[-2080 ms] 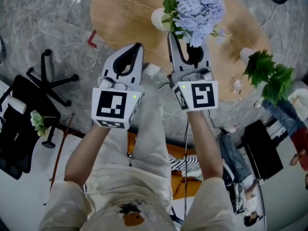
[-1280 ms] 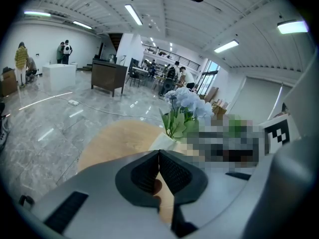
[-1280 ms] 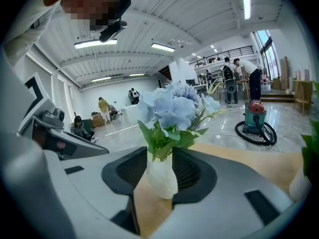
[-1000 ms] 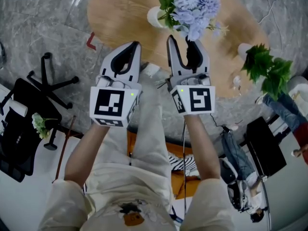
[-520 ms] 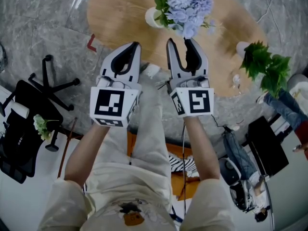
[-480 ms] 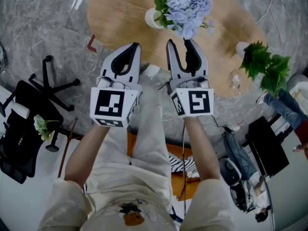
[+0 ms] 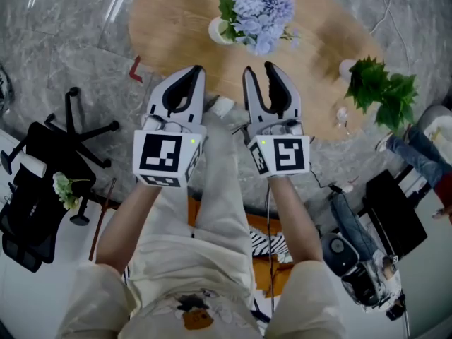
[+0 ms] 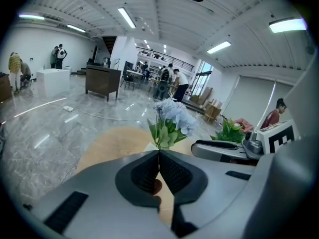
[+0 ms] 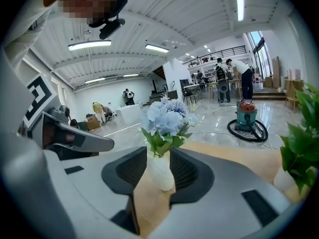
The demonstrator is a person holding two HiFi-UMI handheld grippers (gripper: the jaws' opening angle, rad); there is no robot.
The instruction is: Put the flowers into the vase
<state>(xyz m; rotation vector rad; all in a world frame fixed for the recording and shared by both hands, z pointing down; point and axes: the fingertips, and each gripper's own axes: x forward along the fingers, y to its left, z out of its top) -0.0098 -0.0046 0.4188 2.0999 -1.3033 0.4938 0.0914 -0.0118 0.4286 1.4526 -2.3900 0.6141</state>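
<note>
Left hand-held gripper (image 7: 196,69): found with jaws pressed together at the tips, nothing between them. Right hand-held gripper (image 7: 258,69): found with jaws apart and empty, with the white vase (image 7: 215,30) visible only beyond the gap, well clear of the pads. Saw both hanging side by side over the near edge of the round wooden bench (image 7: 162,20), touching nothing.

Found the flowers (image 7: 258,4), a pale blue bunch with green leaves, standing upright in the vase on the far part of the bench. Judged the placing as done, with only a clean getaway left.

Best handled by drawing both hand-held grippers straight back toward the body, level, with no sideways swing. Judged the tall bunch top-heavy in so narrow a vase, and easy to tip with one brush against the leaves. Wise to leave the right jaws apart, so as to snag no stem on the way out.

Noted also a potted green plant (image 7: 381,94) by the right end of the bench, well apart from the vase. Worth steering clear of on any sweep to the right.
</note>
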